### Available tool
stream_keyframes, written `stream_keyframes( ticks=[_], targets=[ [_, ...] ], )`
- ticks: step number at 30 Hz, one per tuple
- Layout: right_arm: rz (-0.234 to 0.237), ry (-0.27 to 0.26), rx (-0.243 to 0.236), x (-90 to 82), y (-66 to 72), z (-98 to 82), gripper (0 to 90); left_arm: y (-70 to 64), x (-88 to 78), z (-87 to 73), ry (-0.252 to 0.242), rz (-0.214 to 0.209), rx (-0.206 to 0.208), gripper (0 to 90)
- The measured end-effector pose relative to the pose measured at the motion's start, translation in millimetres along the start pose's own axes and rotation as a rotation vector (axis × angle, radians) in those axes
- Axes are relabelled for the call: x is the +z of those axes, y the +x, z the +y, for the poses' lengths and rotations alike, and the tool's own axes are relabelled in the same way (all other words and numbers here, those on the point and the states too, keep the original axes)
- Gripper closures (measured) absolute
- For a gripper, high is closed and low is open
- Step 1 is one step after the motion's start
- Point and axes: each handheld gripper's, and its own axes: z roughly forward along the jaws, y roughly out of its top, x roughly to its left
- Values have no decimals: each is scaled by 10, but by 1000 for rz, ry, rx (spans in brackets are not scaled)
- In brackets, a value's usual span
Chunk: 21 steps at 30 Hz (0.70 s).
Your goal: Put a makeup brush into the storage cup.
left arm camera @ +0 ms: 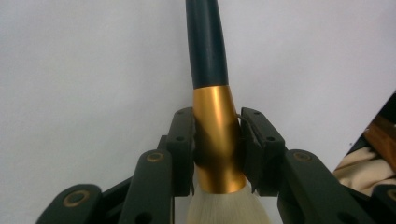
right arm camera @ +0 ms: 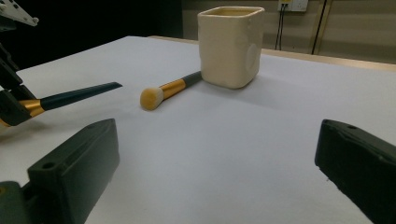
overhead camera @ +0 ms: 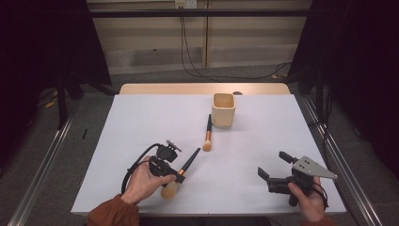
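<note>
With the left gripper [overhead camera: 178, 173] we clamped the large makeup brush [left arm camera: 216, 140] by its gold ferrule, one jaw pressed on each side, so that its dark handle pointed away over the white table [overhead camera: 141, 122] and its pale bristle head sat at the near edge. The right gripper [overhead camera: 273, 165] rested near the table's right front corner with its jaws standing wide apart and nothing between them. We noted a smaller brush [overhead camera: 207, 136] lying flat mid-table, its handle tip just beside the cream square cup [overhead camera: 223, 109].
</note>
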Motion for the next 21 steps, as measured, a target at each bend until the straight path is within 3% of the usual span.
stream_keyframes(
  ticks=[3,8,11,16,21],
  targets=[
    [0,1,-1,-2,-2,0,0,18,-51,-40,-55,-26,1,667],
    [-1,-2,5,-3,-1,0,0,47,-128,-110,-155,-29,46,667],
    [-2,-4,5,-5,1,0,0,70,-173,-160,-245,-50,56,667],
    [-3,-8,6,-5,3,0,0,119,-234,-225,-340,-42,57,667],
    [-3,-13,5,-6,2,1,0,148,-288,-283,-430,-35,85,667]
  ],
)
